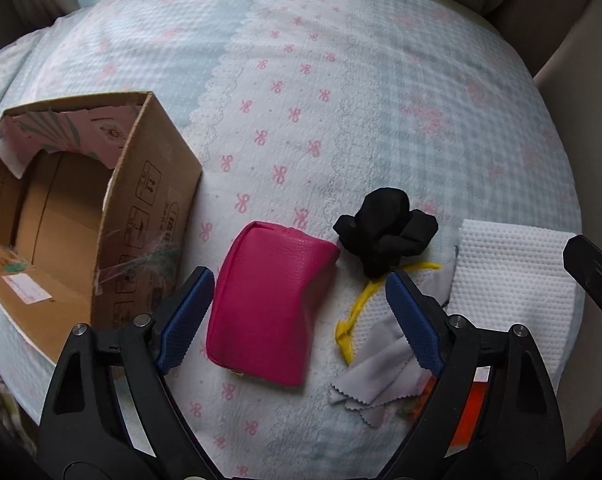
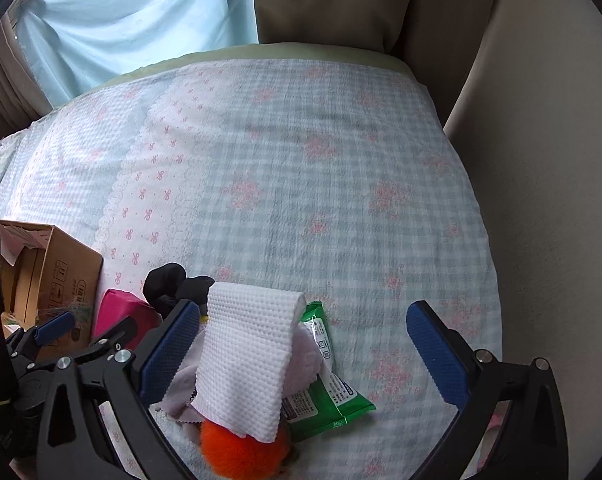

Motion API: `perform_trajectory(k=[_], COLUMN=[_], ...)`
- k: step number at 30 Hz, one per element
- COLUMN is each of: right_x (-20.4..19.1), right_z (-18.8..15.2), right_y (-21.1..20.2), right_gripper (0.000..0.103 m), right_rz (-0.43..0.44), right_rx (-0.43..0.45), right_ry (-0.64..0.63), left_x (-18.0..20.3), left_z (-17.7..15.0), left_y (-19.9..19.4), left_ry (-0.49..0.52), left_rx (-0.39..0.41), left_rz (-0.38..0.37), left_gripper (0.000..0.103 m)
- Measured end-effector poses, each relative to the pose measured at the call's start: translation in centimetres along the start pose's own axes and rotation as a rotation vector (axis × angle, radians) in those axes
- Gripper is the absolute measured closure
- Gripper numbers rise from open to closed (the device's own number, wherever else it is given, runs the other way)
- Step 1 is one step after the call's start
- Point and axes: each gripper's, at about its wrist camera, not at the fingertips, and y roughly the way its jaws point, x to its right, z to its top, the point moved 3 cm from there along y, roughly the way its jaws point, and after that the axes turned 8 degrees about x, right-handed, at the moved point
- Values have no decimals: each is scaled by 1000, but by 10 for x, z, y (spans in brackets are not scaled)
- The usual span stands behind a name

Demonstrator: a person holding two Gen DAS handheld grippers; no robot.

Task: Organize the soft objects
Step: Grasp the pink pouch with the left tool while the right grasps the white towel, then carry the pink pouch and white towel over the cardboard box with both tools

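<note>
Pouch (image 1: 269, 304) between open left tool (image 1: 299, 316) pads

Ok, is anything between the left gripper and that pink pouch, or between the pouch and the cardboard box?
Nothing visible. The left gripper is open with the pink pouch lying between its fingers, untouched. The cardboard box sits just left of the pouch, open, with only bare bedspread between them.

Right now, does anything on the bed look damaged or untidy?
Yes. The cardboard box has a torn, ragged flap. Beside the pink pouch, the white towel lies draped over a grey cloth, an orange pom-pom and a green wipes pack.
</note>
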Motion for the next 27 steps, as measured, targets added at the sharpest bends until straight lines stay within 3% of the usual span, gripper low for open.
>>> perform_trajectory(k=[7,15,19,27], right_x=[-13,-21,-24,-32], right_z=[-8,-19,-19,-20], right_y=[38,58,55,46], right_gripper=[13,48,68,86], right_rz=[51,59,68,72], right_rx=[-29,-61,-49,-17], right_ry=[-64,-93,-104,-109], left_x=[-9,-12,-18,-33], left_z=[-5,-6,-6,-8], left_y=[34,61,62,53], left_ry=[-4,60,51,26], left_rx=[-45,-110,-110,-98], left_rz=[39,61,39,5], left_gripper=[24,24,33,54])
